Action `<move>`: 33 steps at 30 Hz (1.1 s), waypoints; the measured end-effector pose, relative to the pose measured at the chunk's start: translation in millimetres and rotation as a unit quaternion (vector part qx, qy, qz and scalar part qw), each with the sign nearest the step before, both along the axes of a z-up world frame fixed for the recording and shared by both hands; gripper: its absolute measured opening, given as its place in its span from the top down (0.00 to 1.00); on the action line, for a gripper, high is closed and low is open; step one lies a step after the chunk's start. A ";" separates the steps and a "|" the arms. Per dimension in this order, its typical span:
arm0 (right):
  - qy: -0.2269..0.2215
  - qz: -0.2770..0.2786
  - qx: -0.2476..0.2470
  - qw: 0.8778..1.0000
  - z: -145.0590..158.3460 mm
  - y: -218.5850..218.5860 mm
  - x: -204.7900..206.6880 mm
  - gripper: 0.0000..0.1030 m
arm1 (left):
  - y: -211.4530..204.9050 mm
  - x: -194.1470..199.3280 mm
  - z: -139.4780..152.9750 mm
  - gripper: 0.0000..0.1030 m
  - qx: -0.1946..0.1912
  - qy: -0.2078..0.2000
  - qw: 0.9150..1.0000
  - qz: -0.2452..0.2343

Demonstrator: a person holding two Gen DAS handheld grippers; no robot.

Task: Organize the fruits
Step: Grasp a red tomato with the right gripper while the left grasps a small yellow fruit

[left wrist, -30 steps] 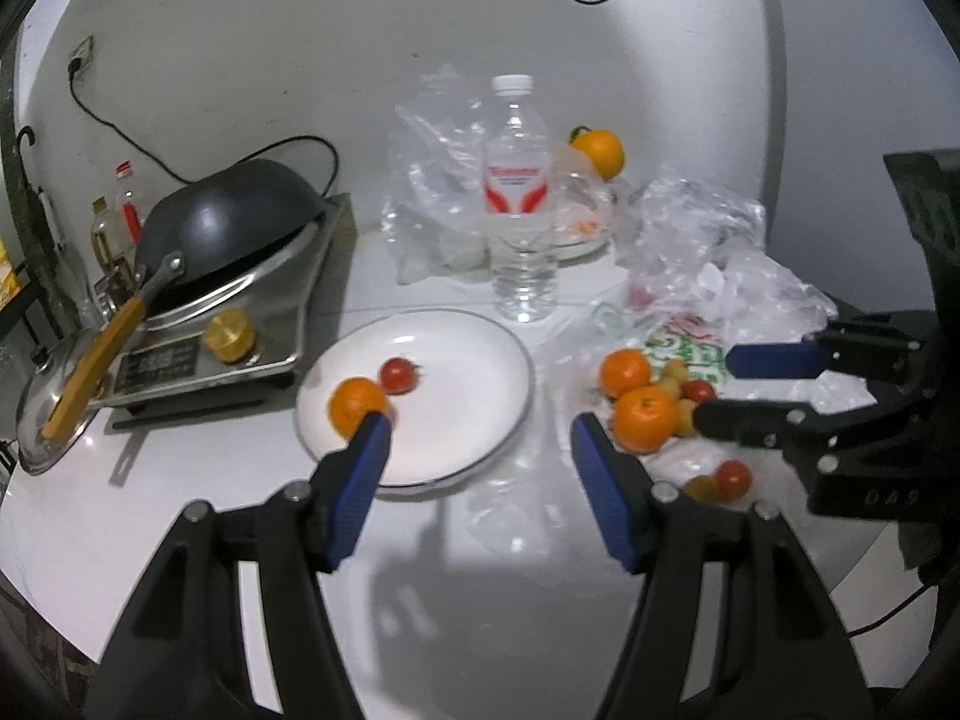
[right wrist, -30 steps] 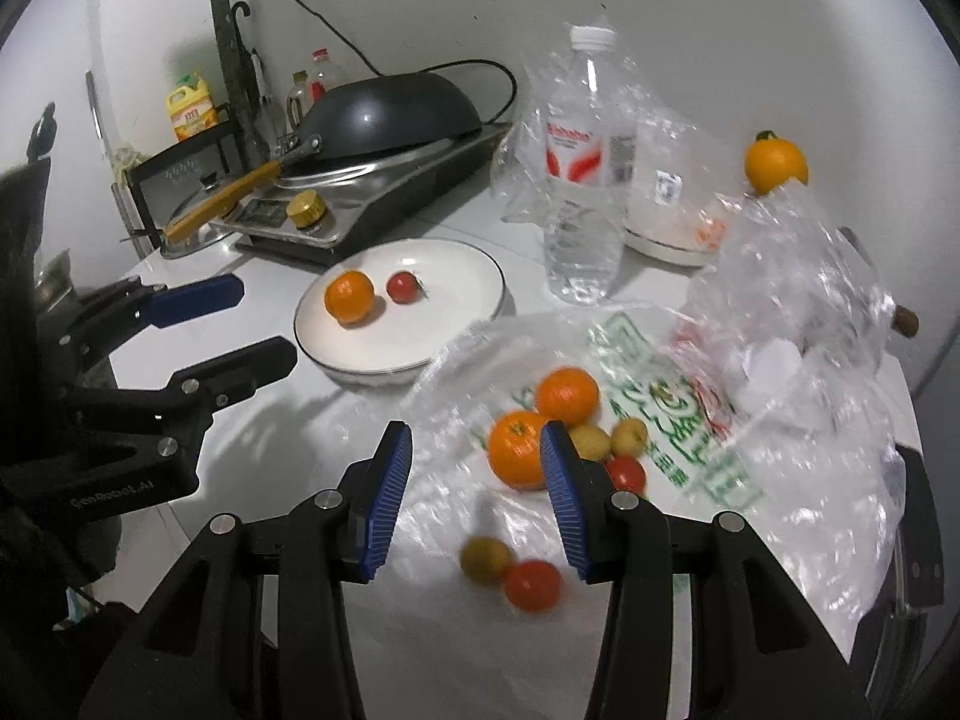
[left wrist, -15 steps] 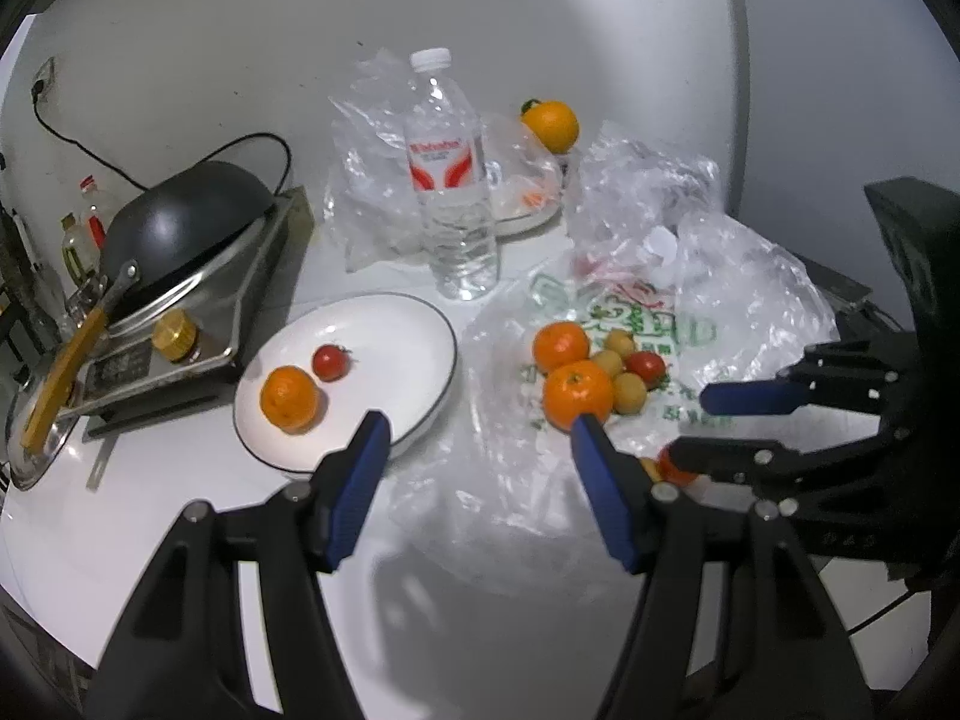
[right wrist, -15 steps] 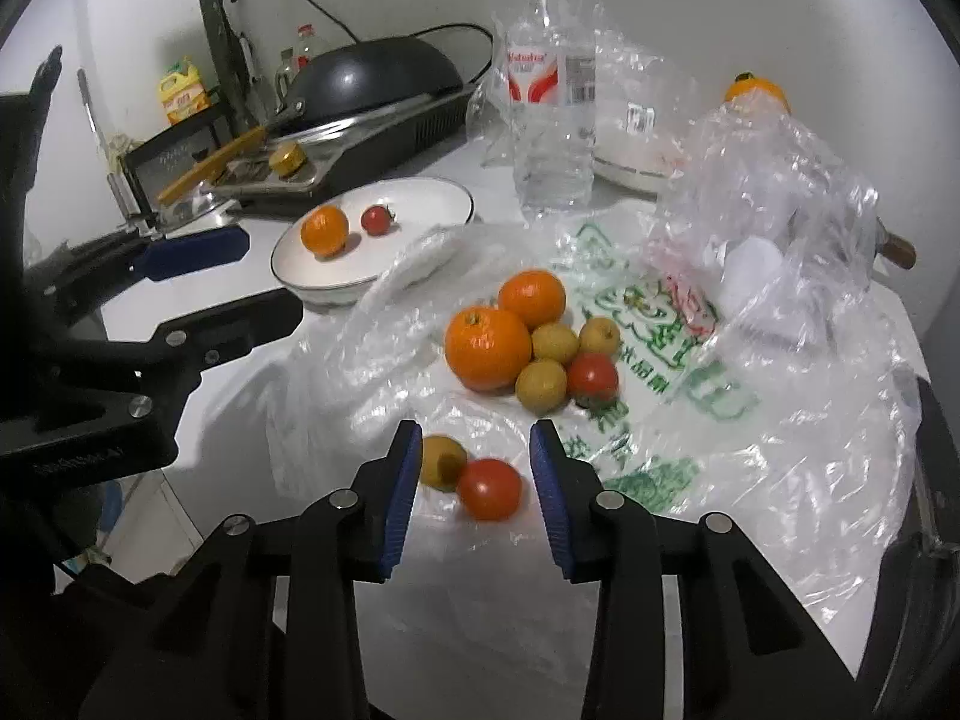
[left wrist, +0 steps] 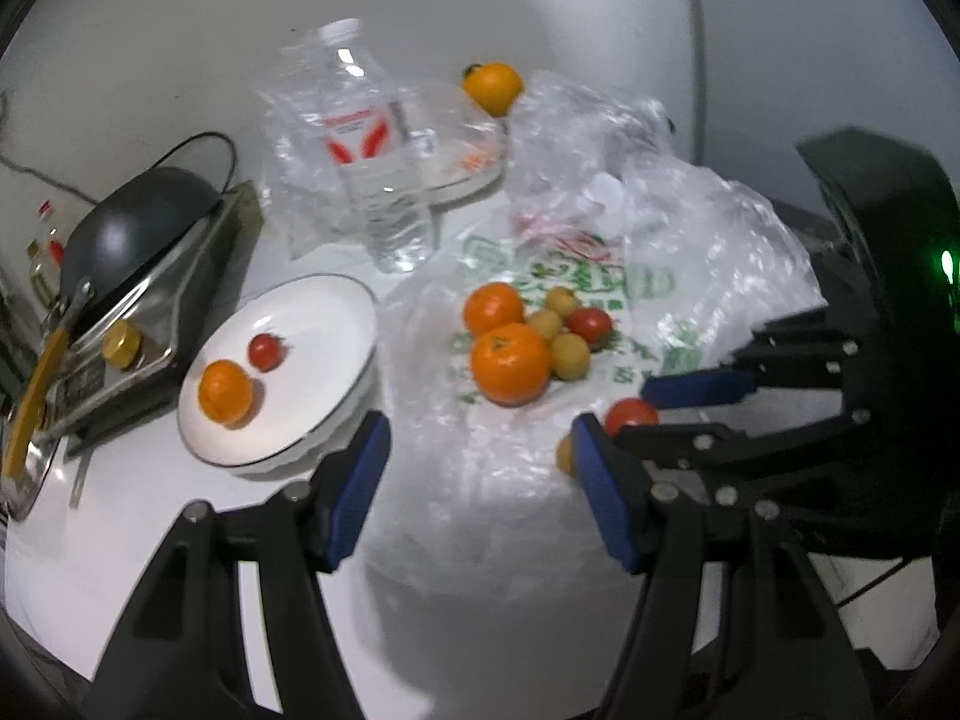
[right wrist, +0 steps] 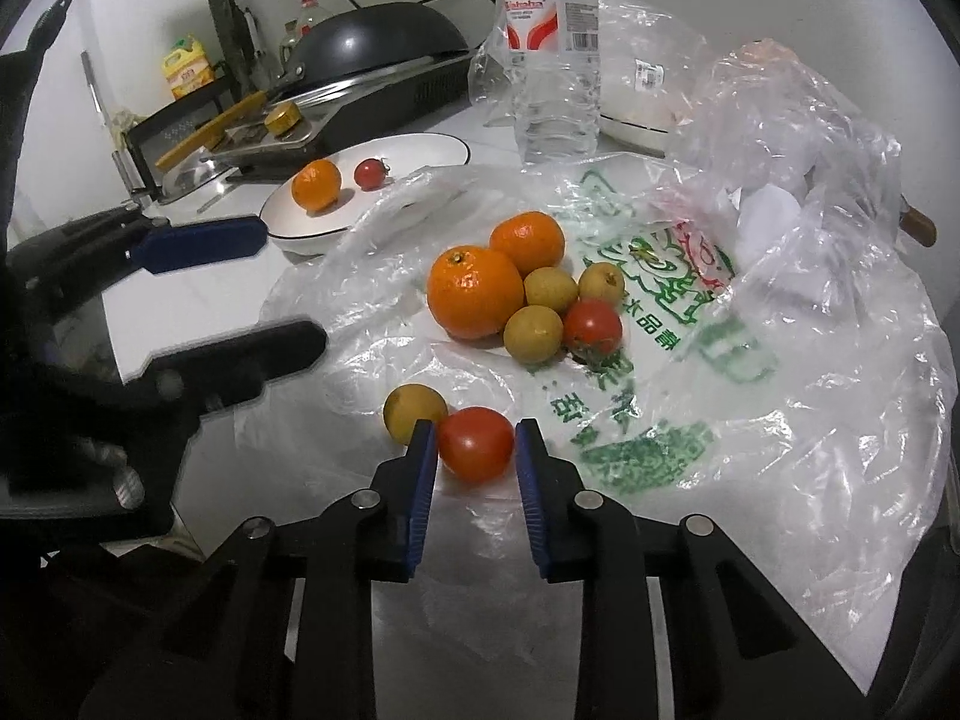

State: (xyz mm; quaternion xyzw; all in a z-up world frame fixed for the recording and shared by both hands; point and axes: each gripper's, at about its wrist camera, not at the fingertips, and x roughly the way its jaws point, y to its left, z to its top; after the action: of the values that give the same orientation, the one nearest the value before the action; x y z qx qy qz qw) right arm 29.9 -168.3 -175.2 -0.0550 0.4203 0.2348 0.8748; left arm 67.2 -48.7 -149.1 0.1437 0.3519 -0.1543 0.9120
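A smooth, round cherry tomato (right wrist: 475,444), low in the frame on the crinkled clear plastic bag (right wrist: 750,372), is sitting between the right gripper (right wrist: 471,462) pads, which are closing narrowly around it and touching its sides, where a second ago they were spread wide above the oranges. The left gripper (left wrist: 474,480) is hanging half open, empty, over the white bench (left wrist: 120,540) beside the glossy white plate (left wrist: 336,324).

A clear plastic water bottle (right wrist: 555,60) stands on the white surface (left wrist: 120,540). A dark round pan (right wrist: 378,39) sits on a silver cooker (left wrist: 150,306).
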 end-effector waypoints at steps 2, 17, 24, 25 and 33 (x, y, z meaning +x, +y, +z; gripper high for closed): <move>-0.003 -0.002 0.000 1.000 0.3 -2.2 1.1 0.73 | -3.6 1.6 -2.4 0.38 0.004 0.004 1.000 -0.005; -0.009 -0.030 0.022 0.999 5.7 -34.7 11.6 0.73 | -32.8 15.4 -27.4 0.56 0.017 0.055 0.998 -0.041; -0.003 -0.025 0.030 0.999 0.6 -38.2 16.4 0.73 | -45.1 18.6 -36.6 0.66 0.030 0.073 0.995 -0.058; -0.003 -0.025 0.030 0.999 0.6 -38.2 16.5 0.73 | -46.2 19.2 -37.6 0.71 0.031 0.075 0.995 -0.060; 0.003 -0.025 0.035 0.999 -2.8 -38.6 19.0 0.73 | -51.7 22.1 -43.1 0.74 0.033 0.087 0.993 -0.072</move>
State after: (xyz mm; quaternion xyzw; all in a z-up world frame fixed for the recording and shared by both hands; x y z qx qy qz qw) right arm 48.9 -206.9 -178.0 -0.0130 0.4161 0.2275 0.8803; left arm 89.3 -100.4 -192.2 0.1849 0.4231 -0.2200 0.8593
